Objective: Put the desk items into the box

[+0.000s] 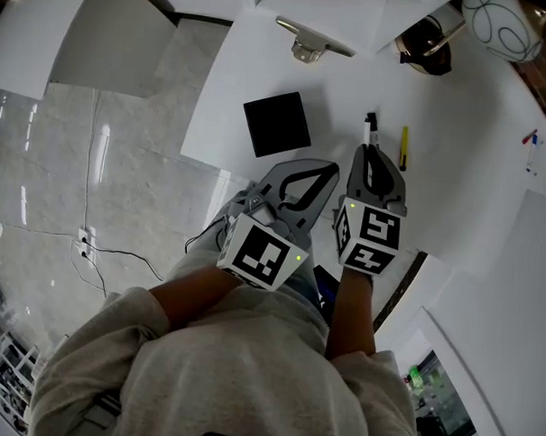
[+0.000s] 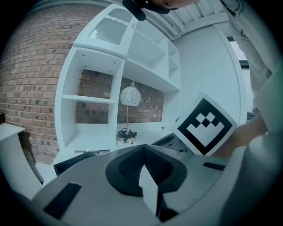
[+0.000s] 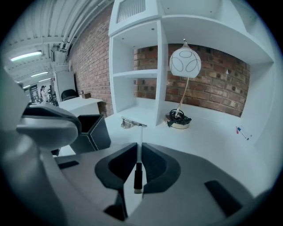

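A black open-topped box (image 1: 277, 122) (image 3: 88, 130) stands on the white desk (image 1: 454, 202). My right gripper (image 1: 371, 149) (image 3: 138, 143) hangs above the desk to the right of the box, shut on a thin white marker with a black end (image 1: 371, 128) (image 3: 138, 170) that pokes out past the tips. A yellow pen (image 1: 403, 148) lies on the desk just right of it. My left gripper (image 1: 332, 168) (image 2: 142, 146) hovers beside the right one, near the box's front right corner. Its tips meet, and I see nothing held between them.
A metal stapler-like tool (image 1: 308, 44) (image 3: 128, 122) lies beyond the box. A globe lamp (image 1: 503, 28) (image 3: 185, 63) on a coiled base (image 1: 425, 43) stands at the back by white shelves (image 3: 137, 66). Small red and blue pens (image 1: 530, 142) lie far right. Floor lies left of the desk.
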`<state>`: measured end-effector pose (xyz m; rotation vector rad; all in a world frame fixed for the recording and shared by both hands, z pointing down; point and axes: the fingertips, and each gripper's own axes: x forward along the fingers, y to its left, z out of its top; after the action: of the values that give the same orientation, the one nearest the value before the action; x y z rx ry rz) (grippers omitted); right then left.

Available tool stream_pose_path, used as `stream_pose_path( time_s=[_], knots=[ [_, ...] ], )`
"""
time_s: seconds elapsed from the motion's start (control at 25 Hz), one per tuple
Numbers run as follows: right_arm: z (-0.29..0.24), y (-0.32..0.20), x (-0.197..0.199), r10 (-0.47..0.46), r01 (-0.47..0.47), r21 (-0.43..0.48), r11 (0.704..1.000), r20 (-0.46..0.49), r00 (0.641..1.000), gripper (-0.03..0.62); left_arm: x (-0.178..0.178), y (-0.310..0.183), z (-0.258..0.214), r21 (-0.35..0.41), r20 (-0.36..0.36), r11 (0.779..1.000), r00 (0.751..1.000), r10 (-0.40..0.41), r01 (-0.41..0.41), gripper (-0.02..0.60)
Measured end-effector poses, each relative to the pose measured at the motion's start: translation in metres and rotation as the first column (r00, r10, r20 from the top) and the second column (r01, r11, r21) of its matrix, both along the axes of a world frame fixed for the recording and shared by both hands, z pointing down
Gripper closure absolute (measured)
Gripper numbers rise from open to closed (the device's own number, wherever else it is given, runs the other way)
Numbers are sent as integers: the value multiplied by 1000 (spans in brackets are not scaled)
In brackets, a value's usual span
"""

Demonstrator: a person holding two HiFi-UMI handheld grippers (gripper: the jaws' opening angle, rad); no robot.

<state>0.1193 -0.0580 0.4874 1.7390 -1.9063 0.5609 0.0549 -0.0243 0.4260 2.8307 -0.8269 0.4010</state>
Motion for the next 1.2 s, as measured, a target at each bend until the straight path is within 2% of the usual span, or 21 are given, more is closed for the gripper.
stream_pose_path(
  time_s=[0.2,0.52,0.96,1.2],
  knots=[
    [-27,4,1,20,-20,125,992,0,1000,548,2,1,-17,24,-17,1000,1000,4,-4,577],
    [-76,9,-5,32,-30,310,950,-2,999,548,-3,8,-42,86,-8,996,1000,27,-26,577],
    [-116,22,-15,32,-35,440,898,14,999,548,-20,12,-63,87,-24,996,1000,10,-8,577],
    [-122,17,-31,-10,2,460,888,14,1000,548,-33,7,-65,94,-22,995,1000,-23,25,577]
  ],
)
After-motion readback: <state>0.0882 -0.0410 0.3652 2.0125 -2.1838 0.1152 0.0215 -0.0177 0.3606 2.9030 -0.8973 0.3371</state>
